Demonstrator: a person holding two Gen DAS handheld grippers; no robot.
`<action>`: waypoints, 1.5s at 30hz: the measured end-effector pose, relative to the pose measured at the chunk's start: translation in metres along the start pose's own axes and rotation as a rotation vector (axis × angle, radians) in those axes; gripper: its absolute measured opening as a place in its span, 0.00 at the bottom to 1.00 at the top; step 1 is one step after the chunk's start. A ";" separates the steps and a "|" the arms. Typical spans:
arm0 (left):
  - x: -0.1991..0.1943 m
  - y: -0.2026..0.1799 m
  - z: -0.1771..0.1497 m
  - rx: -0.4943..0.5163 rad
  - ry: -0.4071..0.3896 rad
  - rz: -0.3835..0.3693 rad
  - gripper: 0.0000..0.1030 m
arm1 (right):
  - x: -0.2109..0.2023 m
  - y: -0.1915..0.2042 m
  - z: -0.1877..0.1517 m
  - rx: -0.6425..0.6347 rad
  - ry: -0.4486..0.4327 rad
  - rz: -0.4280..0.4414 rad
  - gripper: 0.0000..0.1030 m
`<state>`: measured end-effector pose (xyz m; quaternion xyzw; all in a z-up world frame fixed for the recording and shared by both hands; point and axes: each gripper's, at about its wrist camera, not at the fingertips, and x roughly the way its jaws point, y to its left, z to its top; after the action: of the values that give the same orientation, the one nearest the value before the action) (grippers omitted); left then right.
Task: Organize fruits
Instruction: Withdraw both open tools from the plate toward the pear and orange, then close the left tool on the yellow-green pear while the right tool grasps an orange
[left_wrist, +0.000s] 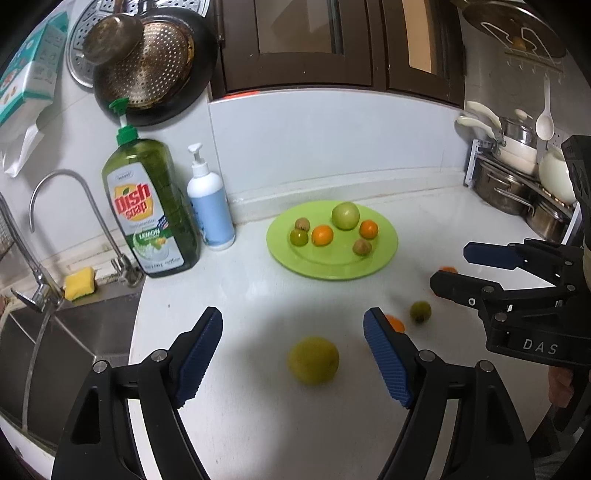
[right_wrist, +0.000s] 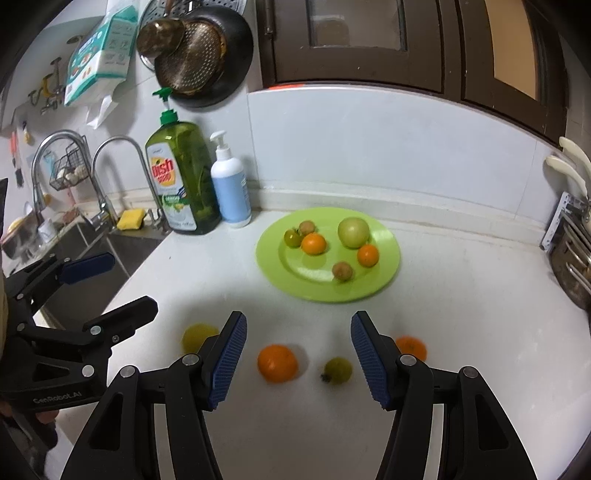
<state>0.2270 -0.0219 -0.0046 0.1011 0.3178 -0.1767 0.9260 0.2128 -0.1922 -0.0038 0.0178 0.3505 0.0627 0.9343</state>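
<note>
Green dish soap bottle (left_wrist: 151, 206) stands far left by the sink, a white pump bottle (left_wrist: 210, 206) beside it, and then the lime-green plate (right_wrist: 384, 273) with six fruits already on it, a pale green apple (right_wrist: 353, 232) the largest.

Four fruits are loose on the white table (right_wrist: 480, 332), in front of the plate. Left to right: a yellow-green lemon (left_wrist: 313, 360), a big orange (right_wrist: 277, 362), a small green fruit (right_wrist: 337, 370) and another orange (right_wrist: 410, 347) tucked behind the right tool's finger.

Left tool (left_wrist: 293, 354) is spread wide, nothing pinched, and the lemon sits right between its pads without contact. It looks like the next pick. Best to come down squarely so both pads meet the widest part, then close gently, since a round fruit squirts away from an off-centre squeeze.

Right tool (right_wrist: 298, 360) is spread too, empty, with the big orange and the small green fruit both lying in its gap. It should choose one and centre on it, or the other gets knocked rolling.
</note>
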 end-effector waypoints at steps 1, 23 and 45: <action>-0.001 0.000 -0.005 0.001 0.000 0.001 0.76 | 0.000 0.002 -0.004 0.000 0.002 -0.002 0.58; 0.033 -0.004 -0.052 0.024 0.061 -0.041 0.76 | 0.031 0.015 -0.051 -0.042 0.097 -0.009 0.58; 0.073 -0.004 -0.048 0.020 0.094 -0.114 0.64 | 0.078 0.011 -0.045 -0.026 0.147 0.046 0.57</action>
<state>0.2527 -0.0305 -0.0875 0.1005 0.3645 -0.2273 0.8974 0.2400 -0.1721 -0.0879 0.0090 0.4166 0.0899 0.9046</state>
